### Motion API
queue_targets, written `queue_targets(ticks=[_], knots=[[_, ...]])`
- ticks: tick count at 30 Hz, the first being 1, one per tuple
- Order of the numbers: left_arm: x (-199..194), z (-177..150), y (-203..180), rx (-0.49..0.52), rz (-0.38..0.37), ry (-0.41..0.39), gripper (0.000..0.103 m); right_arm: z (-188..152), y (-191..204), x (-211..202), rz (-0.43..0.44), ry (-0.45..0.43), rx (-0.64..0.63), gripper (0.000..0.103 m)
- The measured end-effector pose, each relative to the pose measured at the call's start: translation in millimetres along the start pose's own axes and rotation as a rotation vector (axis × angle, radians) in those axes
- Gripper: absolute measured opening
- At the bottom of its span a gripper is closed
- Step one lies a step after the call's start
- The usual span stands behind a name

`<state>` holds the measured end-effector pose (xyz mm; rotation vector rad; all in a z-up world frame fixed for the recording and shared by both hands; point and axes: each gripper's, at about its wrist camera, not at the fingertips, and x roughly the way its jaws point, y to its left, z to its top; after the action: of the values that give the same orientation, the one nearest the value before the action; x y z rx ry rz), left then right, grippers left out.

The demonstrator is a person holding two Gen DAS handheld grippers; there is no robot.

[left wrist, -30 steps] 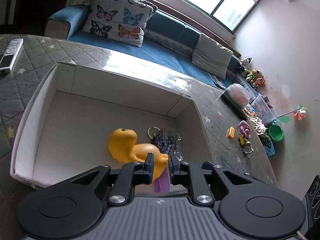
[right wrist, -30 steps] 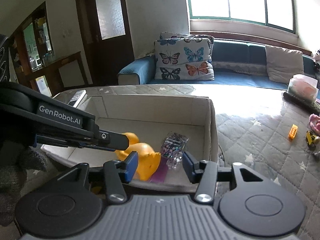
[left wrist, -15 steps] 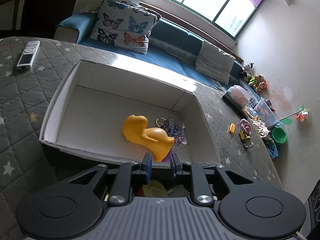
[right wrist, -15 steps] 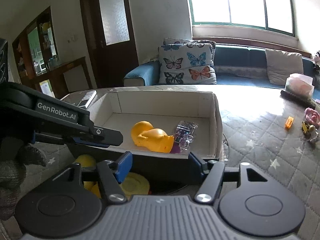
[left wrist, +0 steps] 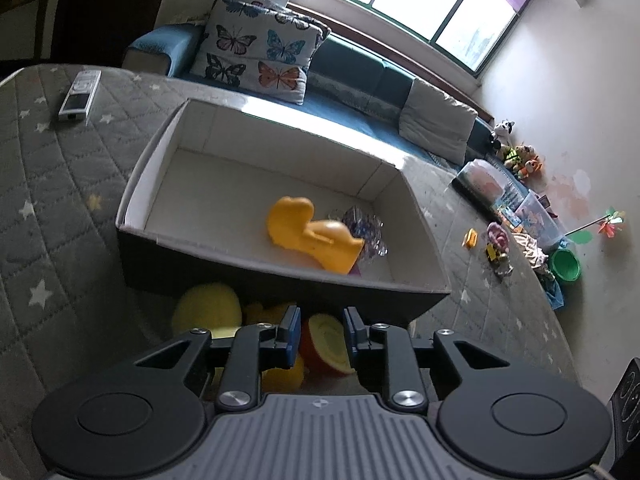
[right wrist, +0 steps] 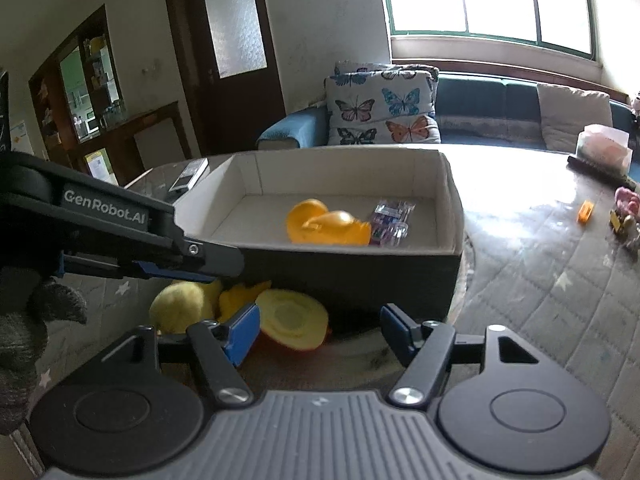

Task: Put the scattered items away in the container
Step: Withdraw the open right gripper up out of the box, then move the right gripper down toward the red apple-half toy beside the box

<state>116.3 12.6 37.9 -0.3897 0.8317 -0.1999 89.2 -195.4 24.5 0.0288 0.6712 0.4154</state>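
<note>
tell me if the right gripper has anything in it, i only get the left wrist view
Observer: No. The right gripper has its jaws opening, with nothing between the pads.
Operator: what's nearest to it
Observer: The halved fruit toy lies on the mat just ahead of it, nearer its left pad, in front of the box.
Operator: anything else on that side
Observer: A grey gloved hand shows at the left edge of the right wrist view.
</note>
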Motion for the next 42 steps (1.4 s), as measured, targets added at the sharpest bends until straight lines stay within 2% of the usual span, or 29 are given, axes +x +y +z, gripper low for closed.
queue_targets(ticks=[16, 25, 27, 35, 42], knots=[[5, -16, -2, -0.006, -0.001, 0.034, 0.027, -17, 6, 1, 0.018, 0.032, 0.034, 0.069], [13, -13, -5, 0.003, -0.003, 0.047, 0.027, -16, 4, 7, 0.019, 0.04, 0.048, 0.066], [14, -11, -5, 0.003, -0.005, 0.048, 0.027, -15, 4, 9, 0.019, 0.042, 0.049, 0.062], [22, -3, 0, -0.017, -0.014, 0.063, 0.027, -14, 2, 17, 0.029, 0.059, 0.06, 0.058], [31, 1, 3, -0.038, -0.029, 0.089, 0.027, -10, 2, 29, 0.051, 0.074, 0.068, 0.058]])
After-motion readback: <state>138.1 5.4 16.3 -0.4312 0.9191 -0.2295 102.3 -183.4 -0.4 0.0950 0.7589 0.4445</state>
